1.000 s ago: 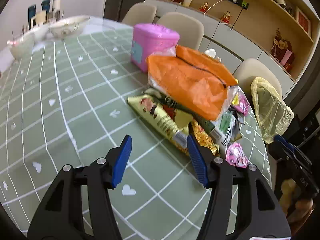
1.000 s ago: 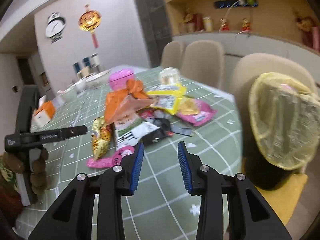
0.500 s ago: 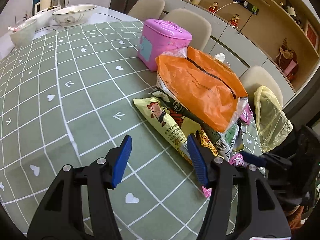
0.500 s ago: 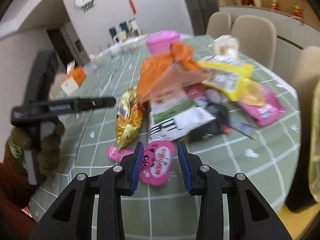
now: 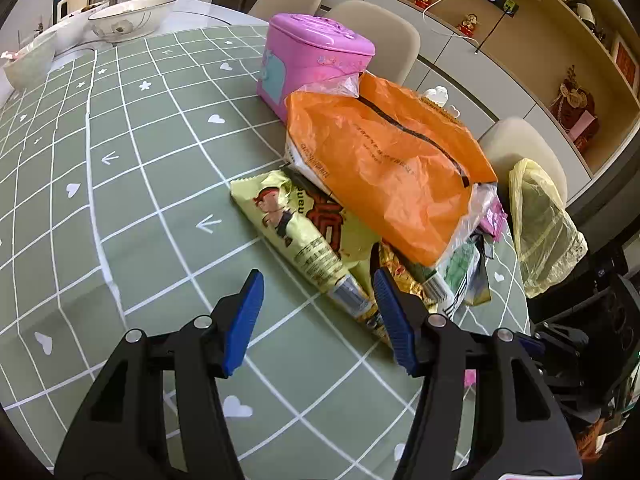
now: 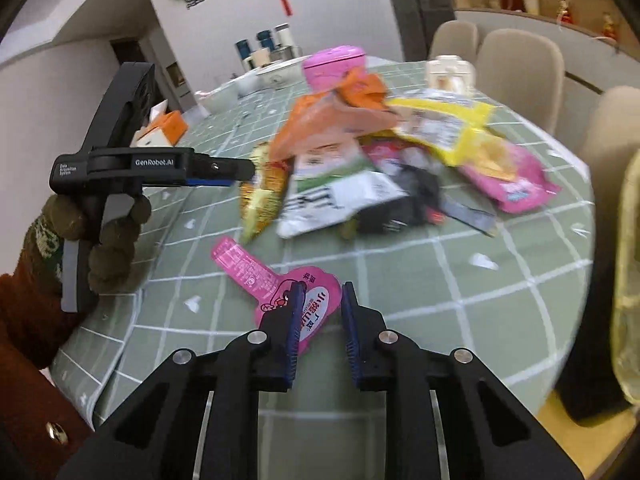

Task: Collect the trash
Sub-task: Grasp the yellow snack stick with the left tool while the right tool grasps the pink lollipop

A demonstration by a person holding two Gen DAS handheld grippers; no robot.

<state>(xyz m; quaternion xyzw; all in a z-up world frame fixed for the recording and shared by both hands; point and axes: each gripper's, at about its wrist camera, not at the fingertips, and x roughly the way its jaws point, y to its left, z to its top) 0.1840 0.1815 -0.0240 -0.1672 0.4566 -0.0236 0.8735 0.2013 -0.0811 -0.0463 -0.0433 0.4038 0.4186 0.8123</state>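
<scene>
A heap of snack wrappers lies on the green checked tablecloth (image 5: 132, 200). An orange bag (image 5: 384, 160) tops the heap, above a pale yellow-green wrapper (image 5: 296, 228) and a gold wrapper (image 5: 400, 276). My left gripper (image 5: 318, 300) is open and empty, its jaws either side of the yellow-green wrapper's near end. My right gripper (image 6: 320, 308) is open, its jaws astride a flat pink pouch (image 6: 280, 284) lying alone near the table edge. The left gripper (image 6: 216, 170) also shows in the right wrist view, beside the gold wrapper (image 6: 260, 196).
A bin lined with a yellow bag (image 5: 540, 228) stands off the table's right edge. A pink box (image 5: 312, 60) sits behind the heap. Bowls (image 5: 132, 16) and a kettle are at the far end. Beige chairs (image 5: 376, 36) ring the table.
My right gripper moved down and forward onto the pink pouch, its jaws now around it. My left gripper moved closer to the yellow-green wrapper. Both stayed open.
</scene>
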